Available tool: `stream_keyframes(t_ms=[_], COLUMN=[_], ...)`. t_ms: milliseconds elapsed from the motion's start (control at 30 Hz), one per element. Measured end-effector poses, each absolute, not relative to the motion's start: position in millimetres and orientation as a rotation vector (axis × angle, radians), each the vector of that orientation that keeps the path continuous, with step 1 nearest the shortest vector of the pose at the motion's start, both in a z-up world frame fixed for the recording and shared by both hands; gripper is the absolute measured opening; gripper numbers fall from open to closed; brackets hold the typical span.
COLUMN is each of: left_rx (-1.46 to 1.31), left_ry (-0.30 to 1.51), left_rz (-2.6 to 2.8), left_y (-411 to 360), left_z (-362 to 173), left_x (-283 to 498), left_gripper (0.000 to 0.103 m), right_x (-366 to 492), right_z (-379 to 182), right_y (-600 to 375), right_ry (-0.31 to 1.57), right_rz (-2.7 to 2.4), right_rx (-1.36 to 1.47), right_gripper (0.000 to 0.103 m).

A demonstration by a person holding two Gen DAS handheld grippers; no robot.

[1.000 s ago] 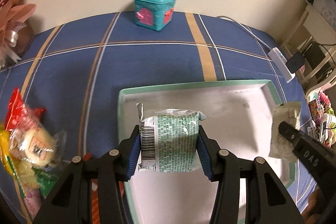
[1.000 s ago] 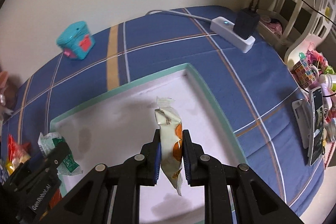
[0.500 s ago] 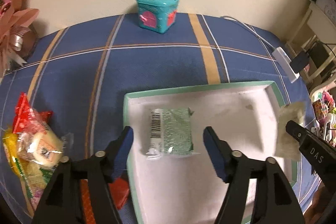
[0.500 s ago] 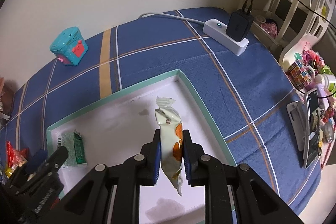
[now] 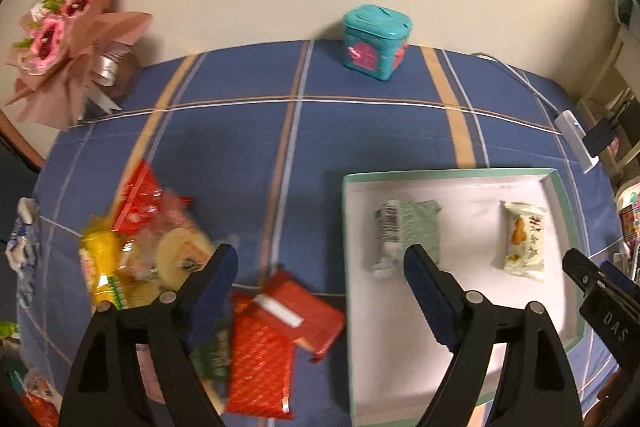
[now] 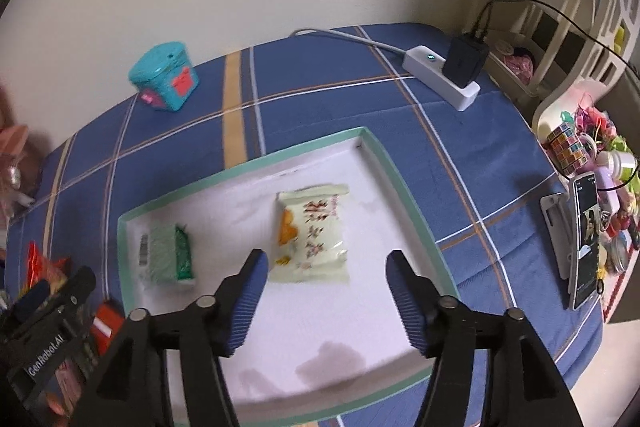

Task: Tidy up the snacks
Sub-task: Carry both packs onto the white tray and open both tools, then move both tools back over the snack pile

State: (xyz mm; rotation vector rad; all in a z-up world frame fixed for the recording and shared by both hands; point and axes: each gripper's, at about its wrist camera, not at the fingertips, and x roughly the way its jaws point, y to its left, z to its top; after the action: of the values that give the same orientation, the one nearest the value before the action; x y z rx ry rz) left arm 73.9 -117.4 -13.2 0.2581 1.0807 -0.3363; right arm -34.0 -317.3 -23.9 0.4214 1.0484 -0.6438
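A white tray with a green rim lies on the blue plaid tablecloth. In it lie a green snack packet and a cream packet with orange print. My left gripper is open and empty, above the tray's left edge. My right gripper is open and empty, just in front of the cream packet. A pile of loose snacks and red packets lies left of the tray.
A teal toy box stands at the back by the wall. A pink bouquet is at the back left. A white power strip with a black plug and a phone lie to the right.
My left gripper let go of the green packet in the tray, opened and swung left toward the pile. My right gripper opened and dropped the cream packet flat in the tray.
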Motion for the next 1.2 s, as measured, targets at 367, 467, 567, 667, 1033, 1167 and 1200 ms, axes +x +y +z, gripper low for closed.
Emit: stream_keyframes(t_ms=[367, 467, 567, 667, 1033, 1167, 1200], left_rx=[0.26, 0.259, 0.246, 0.228, 0.137, 0.119, 0.106], left_ry=[1.059, 1.038, 1.021, 1.019, 1.074, 1.068, 1.07], left_rz=[-0.287, -0.27, -0.265, -0.276, -0.231, -0.168, -0.151], left_y=[-73.9, -58.3, -44.8, -32.2, 32.3, 62.3, 71.6], left_z=[-13.2, -9.8, -3.4, 2.6, 14.5, 18.6, 19.2], left_x=[57.7, 53.8, 53.0, 54.4, 68.2, 72.3, 73.3], left_gripper=[0.099, 0.103, 0.103, 0.103, 0.103, 0.103, 0.103], right_x=[-41.2, -42.8, -44.2, -44.3, -22.3, -15.6, -13.3], right_z=[-17.7, -15.5, -12.1, -6.3, 5.3, 8.9, 8.5], right_y=[-273.1, -261.8, -247.2, -231.6, -177.6, -163.9, -159.5], right_ry=[1.048, 1.041, 1.034, 1.019, 0.987, 0.979, 0.983], right_rz=[-0.578, -0.565, -0.531, -0.494, -0.332, -0.289, -0.28], right_rx=[0.399, 0.388, 0.378, 0.368, 0.35, 0.371, 0.371], right_gripper=[0.102, 0.103, 0.103, 0.103, 0.103, 0.103, 0.103])
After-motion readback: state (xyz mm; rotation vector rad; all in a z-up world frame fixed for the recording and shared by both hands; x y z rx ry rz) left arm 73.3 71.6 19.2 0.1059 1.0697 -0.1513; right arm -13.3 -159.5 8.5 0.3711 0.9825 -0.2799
